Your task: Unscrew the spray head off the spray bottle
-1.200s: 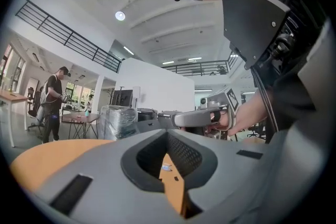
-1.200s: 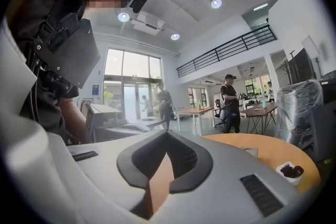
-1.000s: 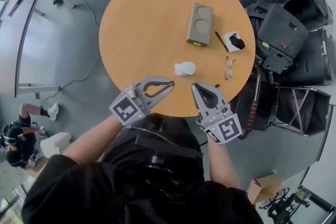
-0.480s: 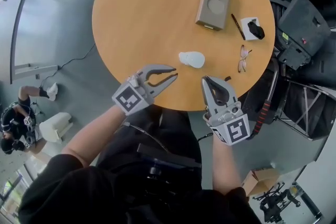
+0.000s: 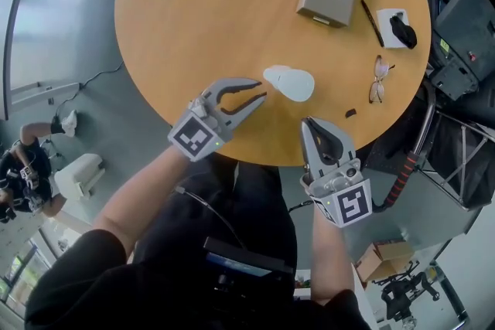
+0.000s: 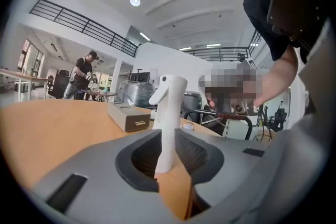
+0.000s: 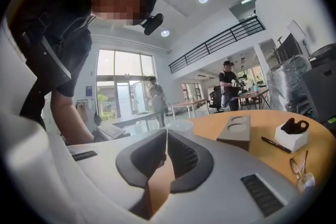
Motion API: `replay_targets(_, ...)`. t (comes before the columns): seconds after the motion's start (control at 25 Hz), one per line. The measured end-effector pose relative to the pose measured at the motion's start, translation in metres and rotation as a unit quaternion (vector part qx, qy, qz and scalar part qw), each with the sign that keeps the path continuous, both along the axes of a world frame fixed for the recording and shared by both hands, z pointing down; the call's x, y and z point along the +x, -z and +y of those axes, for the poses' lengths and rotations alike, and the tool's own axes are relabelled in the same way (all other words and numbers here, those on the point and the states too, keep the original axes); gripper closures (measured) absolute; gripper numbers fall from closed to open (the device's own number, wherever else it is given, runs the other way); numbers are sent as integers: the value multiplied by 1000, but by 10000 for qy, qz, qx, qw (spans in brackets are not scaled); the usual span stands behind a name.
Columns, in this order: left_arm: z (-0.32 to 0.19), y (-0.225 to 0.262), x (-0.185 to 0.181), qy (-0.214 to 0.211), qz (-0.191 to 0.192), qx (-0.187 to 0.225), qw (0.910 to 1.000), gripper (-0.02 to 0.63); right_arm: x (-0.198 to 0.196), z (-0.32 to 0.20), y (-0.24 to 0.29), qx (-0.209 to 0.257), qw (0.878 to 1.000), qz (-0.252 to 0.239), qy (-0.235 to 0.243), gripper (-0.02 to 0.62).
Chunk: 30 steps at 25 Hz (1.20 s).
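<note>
Your spray bottle point(image 5: 298, 86) is plain white and stands upright on the round wooden table point(image 5: 201, 11). It sits toward 6 o'clock of the tabletop, near the edge closest to you. Its spray head point(image 6: 169, 89) is on top of the neck, white like the body. Seen from the head view, its nozzle points toward roughly 10 o'clock.

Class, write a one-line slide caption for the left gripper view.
Left gripper, empty jaws opening, points at the white spray bottle standing just ahead on the wooden table.
</note>
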State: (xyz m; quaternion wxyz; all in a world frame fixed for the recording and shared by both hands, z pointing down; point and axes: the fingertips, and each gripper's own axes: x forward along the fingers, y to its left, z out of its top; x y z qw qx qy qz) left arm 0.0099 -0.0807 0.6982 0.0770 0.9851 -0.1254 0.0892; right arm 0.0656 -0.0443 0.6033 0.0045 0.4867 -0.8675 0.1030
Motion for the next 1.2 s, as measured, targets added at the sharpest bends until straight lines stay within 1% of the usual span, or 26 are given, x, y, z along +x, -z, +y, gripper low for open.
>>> replay_targets(0.08, 0, -13, 1, 27, -41, -9, 10000, 487, 0, 3, -14, -56, 10000, -58, -22, 589)
replay_targets(0.16, 0, -25, 2, 36, -84, 2, 10000, 451, 0, 5, -27, -104, 9999, -85, -40, 589)
replay_targets(0.2, 0, -29, 4, 24, -101, 30, 9999, 451, 0, 5, -33, -121, 9999, -90, -49, 588)
replay_targets(0.4, 0, -48, 18, -81, -88, 177, 9998, 361, 5, 6, -60, -168, 9997, -125, -100, 586)
replay_targets(0.48, -1, -52, 23, -156, -56, 137, 9998, 330, 7, 5, -64, -178, 9997, -126, -133, 584)
replay_targets(0.56, -1, -54, 27, -249, -39, 108, 9996, 285, 7, 2, -64, -158, 9997, -128, -158, 584)
replay_targets(0.68, -1, -60, 32, -355, -143, 151, 9992, 259, 8, 0, -64, -135, 9997, -133, -184, 583)
replay_targets(0.72, -2, -62, 35, -349, -174, 141, 9991, 239, 8, 0, -65, -155, 9996, -127, -191, 583)
replay_targets(0.76, -4, -64, 37, -330, -190, 144, 9992, 206, 9, -1, -66, -170, 9996, -126, -198, 583)
replay_targets(0.88, -9, -65, 45, -328, -198, 256, 9989, 198, 10, -2, -69, -189, 9995, -133, -212, 581)
replay_targets(1.08, -10, -65, 59, -441, -136, 314, 9984, 197, 12, -2, -73, -239, 9993, -151, -234, 580)
replay_targets(1.2, -9, -68, 70, -507, -205, 333, 9980, 196, 15, -2, -75, -256, 9993, -164, -220, 580)
